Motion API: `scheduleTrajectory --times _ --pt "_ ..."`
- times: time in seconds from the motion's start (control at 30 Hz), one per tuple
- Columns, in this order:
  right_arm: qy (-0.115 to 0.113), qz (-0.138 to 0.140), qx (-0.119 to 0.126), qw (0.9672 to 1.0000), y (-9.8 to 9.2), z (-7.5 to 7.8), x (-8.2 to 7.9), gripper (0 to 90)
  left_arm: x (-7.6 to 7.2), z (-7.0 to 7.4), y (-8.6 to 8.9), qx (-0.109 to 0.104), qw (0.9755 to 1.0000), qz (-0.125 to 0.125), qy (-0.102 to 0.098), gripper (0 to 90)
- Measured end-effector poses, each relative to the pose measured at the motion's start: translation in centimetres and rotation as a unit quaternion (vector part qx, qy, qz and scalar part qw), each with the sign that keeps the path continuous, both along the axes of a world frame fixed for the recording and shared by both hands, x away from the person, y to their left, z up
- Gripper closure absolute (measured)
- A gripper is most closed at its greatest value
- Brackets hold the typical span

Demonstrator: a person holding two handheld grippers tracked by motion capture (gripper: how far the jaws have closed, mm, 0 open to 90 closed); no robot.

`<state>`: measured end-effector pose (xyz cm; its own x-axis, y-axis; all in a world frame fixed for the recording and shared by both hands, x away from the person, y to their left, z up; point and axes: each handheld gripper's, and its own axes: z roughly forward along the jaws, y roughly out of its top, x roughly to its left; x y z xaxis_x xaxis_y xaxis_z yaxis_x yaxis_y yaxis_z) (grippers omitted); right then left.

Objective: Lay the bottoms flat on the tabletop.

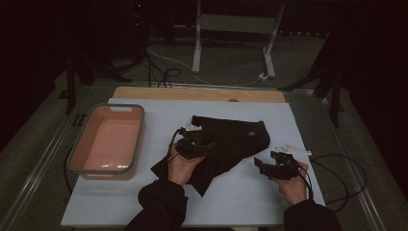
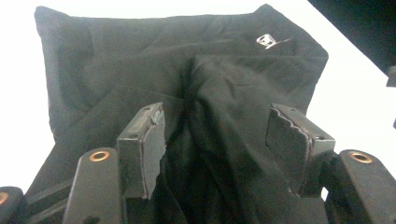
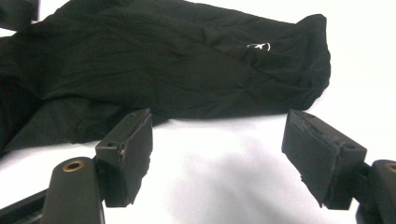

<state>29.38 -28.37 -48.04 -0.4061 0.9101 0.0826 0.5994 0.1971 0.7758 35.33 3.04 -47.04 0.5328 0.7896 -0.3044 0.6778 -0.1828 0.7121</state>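
Pink plastic tub (image 1: 107, 142) sits far left on the white table (image 1: 250, 192). Left gripper (image 2: 215, 135) hangs over the crumpled black cloth garment (image 1: 226, 142) mid-table, jaws spread, fabric bunched between them unpinched. Right gripper (image 1: 262, 166) waits open just beside the cloth, over bare table.

The left gripper (image 1: 196, 143) stands with its jaws parted, and the right gripper (image 1: 263, 164), held low, gapes wide.
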Motion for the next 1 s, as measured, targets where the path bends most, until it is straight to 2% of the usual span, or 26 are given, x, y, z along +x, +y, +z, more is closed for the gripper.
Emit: scheduleTrajectory --times 0.1,0.13,0.17,0.2,0.27,0.37,0.5,0.53,0.57,0.6,0.67,0.7,0.73,0.87,0.9,1.0 --pt "0.000 0.000 0.000 1.0000 0.0 0.0 0.0 24.6 -0.8 0.3 0.0 -0.003 1.0000 -0.008 -0.004 37.2" --pt "0.000 0.001 0.000 1.0000 0.0 0.0 0.0 24.6 -1.8 0.4 -0.2 0.002 0.9997 -0.022 -0.010 37.1" --pt "0.000 0.001 0.000 1.0000 0.0 0.0 0.0 24.6 -1.8 0.4 -0.2 0.002 0.9997 -0.022 -0.010 37.1" --pt "0.000 0.001 0.000 1.0000 0.0 0.0 0.0 24.6 -2.5 0.4 -0.3 0.002 0.9995 -0.031 -0.010 37.0" --pt "0.000 0.002 0.000 1.0000 0.1 0.0 0.0 24.6 -3.3 0.1 -0.5 0.003 0.9992 -0.040 -0.007 37.0" --pt "0.001 0.001 0.000 1.0000 0.1 0.0 0.0 24.7 -4.0 -0.5 -0.8 0.015 0.9984 -0.055 0.002 36.5" --pt "0.001 0.002 -0.001 1.0000 0.1 0.0 0.0 24.7 -4.3 -1.0 -1.1 0.022 0.9977 -0.063 0.010 36.5" --pt "0.002 0.002 -0.001 1.0000 0.1 0.0 0.0 24.6 -4.3 -1.8 -1.6 0.037 0.9964 -0.072 0.022 37.7" --pt "0.002 0.002 -0.001 1.0000 0.1 0.0 0.0 24.6 -4.3 -1.8 -1.6 0.037 0.9964 -0.072 0.022 42.0" --pt "0.002 0.001 -0.001 1.0000 0.1 0.0 0.0 24.6 -4.1 -2.1 -1.9 0.045 0.9949 -0.084 0.033 51.5" --pt "0.002 0.001 0.000 1.0000 0.1 0.0 0.0 24.6 -4.0 -2.2 -1.9 0.040 0.9945 -0.089 0.038 68.5" --pt "0.001 0.001 0.000 1.0000 0.1 0.0 0.0 24.7 -4.0 -2.1 -2.1 0.034 0.9937 -0.099 0.040 75.8" --pt "0.001 0.001 0.000 1.0000 0.1 0.0 0.0 24.7 -4.0 -2.1 -2.1 0.034 0.9937 -0.099 0.040 80.1" --pt "0.002 0.000 0.001 1.0000 0.0 -0.1 0.0 24.6 -4.8 -1.2 -2.8 0.024 0.9902 -0.135 0.028 87.9" --pt "0.002 0.001 0.001 1.0000 0.1 -0.1 0.0 24.6 -5.0 -0.8 -3.1 0.017 0.9886 -0.147 0.028 88.3" --pt "0.002 0.001 0.000 1.0000 0.1 -0.1 0.0 24.7 -5.7 0.1 -3.7 0.010 0.9857 -0.167 0.021 88.5"
